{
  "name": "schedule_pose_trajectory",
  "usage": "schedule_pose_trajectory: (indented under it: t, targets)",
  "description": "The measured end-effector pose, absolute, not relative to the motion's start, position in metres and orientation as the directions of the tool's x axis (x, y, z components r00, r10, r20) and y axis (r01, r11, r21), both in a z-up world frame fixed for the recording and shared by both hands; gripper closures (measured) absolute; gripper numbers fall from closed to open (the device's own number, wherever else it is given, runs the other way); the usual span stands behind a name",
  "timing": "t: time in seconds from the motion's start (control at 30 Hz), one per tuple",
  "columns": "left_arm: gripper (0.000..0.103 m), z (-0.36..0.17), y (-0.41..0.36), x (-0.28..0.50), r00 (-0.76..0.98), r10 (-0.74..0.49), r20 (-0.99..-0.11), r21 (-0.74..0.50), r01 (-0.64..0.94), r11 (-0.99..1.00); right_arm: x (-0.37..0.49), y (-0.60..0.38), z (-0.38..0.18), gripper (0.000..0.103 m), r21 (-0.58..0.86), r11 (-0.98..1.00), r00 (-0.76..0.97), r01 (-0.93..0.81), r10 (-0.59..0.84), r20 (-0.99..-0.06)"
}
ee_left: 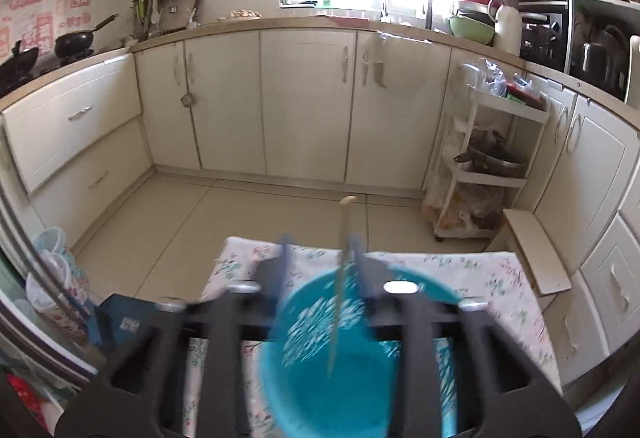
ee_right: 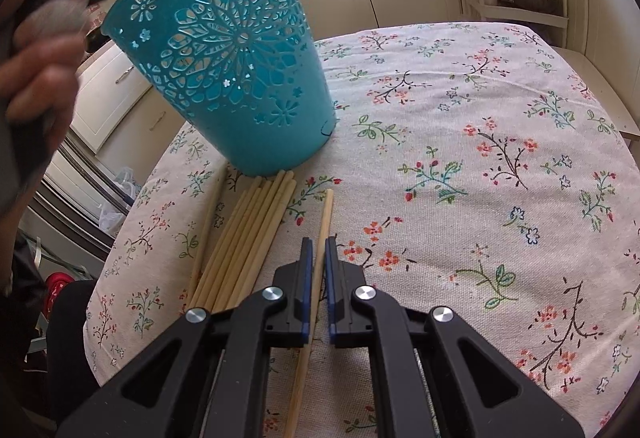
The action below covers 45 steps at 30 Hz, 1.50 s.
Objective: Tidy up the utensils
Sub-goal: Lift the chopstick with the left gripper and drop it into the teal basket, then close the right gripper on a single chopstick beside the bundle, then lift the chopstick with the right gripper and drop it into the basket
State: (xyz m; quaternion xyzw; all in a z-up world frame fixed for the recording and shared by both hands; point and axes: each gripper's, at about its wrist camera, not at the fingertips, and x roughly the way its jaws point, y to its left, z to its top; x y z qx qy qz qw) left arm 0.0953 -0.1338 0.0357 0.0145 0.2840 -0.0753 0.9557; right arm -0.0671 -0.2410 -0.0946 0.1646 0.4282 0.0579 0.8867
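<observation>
Chopsticks, loose on a flower-printed tablecloth (ee_right: pixel 460 110), with a teal cut-out holder (ee_right: pixel 224 50) just ahead of the right gripper (ee_right: pixel 319 252) and to its left. The right gripper's blue-edged jaws stand narrowly apart astride a single chopstick (ee_right: pixel 325 214) lying on the cloth — a gap shows on either side of the stick, so it is bracketed, apparently not yet pinched. Directly to the gripper's left lies a bundle of chopsticks (ee_right: pixel 248 234), their far tips touching the holder's base. In the left wrist view the left gripper (ee_left: pixel 320 250) is spread above the holder's open mouth, one chopstick (ee_left: pixel 340 278) standing inside and projecting past the rim — probably just dropped in, though motion blur obscures detail. The sticks are pale, slender, plain wood or bamboo; the holder is tapered plastic pierced with a floral lattice, and appears tilted.
</observation>
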Motion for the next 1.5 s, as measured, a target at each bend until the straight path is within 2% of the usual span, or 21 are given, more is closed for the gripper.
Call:
schedule_pose_trajectory:
  t: [0.03, 0.23, 0.4, 0.47, 0.57, 0.63, 0.8, 0.87, 1.0, 1.2, 1.37, 1.5]
  targets:
    - [0.042, 0.038, -0.129, 0.088, 0.832, -0.129, -0.539, -0.012, 0.145, 0.989, -0.067, -0.240, -0.094, 0.089, 0.342, 0.939, 0.627, 0.032, 0.247, -0.739]
    - [0.022, 0.051, -0.083, 0.033, 0.860, -0.090, -0.503, -0.008, 0.100, 0.995, -0.069, -0.235, -0.093, 0.086, 0.316, 0.949, 0.630, 0.022, 0.232, -0.741]
    - [0.021, 0.030, -0.052, 0.005, 0.833, -0.039, -0.551, 0.025, 0.064, 0.998, -0.075, -0.222, -0.090, 0.085, 0.221, 0.974, 0.629, 0.042, 0.146, -0.764]
    - [0.021, 0.013, -0.040, -0.001, 0.805, -0.030, -0.593, 0.024, 0.055, 0.998, -0.075, -0.210, -0.088, 0.093, 0.095, 0.994, 0.622, 0.047, 0.046, -0.782]
    - [0.021, -0.014, -0.025, -0.006, 0.753, -0.020, -0.658, 0.014, 0.039, 0.999, -0.078, -0.192, -0.088, 0.094, -0.044, 0.999, 0.622, 0.023, -0.049, -0.782]
    - [0.021, -0.030, -0.017, -0.009, 0.730, -0.019, -0.683, 0.006, 0.032, 0.999, -0.083, -0.197, -0.086, 0.097, 0.002, 1.000, 0.607, 0.030, -0.016, -0.795]
    - [0.021, -0.066, -0.005, -0.006, 0.691, -0.012, -0.722, 0.015, 0.033, 0.999, -0.109, -0.233, -0.080, 0.097, 0.260, 0.963, 0.595, 0.064, 0.173, -0.785]
    - [0.021, -0.078, 0.000, -0.002, 0.675, -0.011, -0.738, 0.004, 0.020, 1.000, -0.121, -0.246, -0.065, 0.097, 0.351, 0.935, 0.630, 0.055, 0.240, -0.739]
    - [0.021, -0.092, 0.005, 0.004, 0.649, -0.021, -0.760, -0.017, 0.012, 1.000, -0.131, -0.253, -0.020, 0.097, 0.441, 0.897, 0.719, 0.007, 0.302, -0.626]
    - [0.021, -0.100, -0.002, 0.003, 0.654, -0.016, -0.756, 0.011, 0.038, 0.999, -0.111, -0.239, 0.067, 0.097, 0.455, 0.880, 0.839, -0.138, 0.348, -0.419]
    - [0.021, -0.101, -0.005, 0.003, 0.661, -0.018, -0.750, 0.019, 0.049, 0.999, -0.074, -0.227, 0.113, 0.097, 0.431, 0.886, 0.903, -0.171, 0.316, -0.293]
    - [0.021, -0.099, -0.009, -0.001, 0.675, -0.018, -0.738, 0.036, 0.067, 0.997, -0.034, -0.220, 0.127, 0.097, 0.396, 0.911, 0.950, -0.112, 0.215, -0.228]
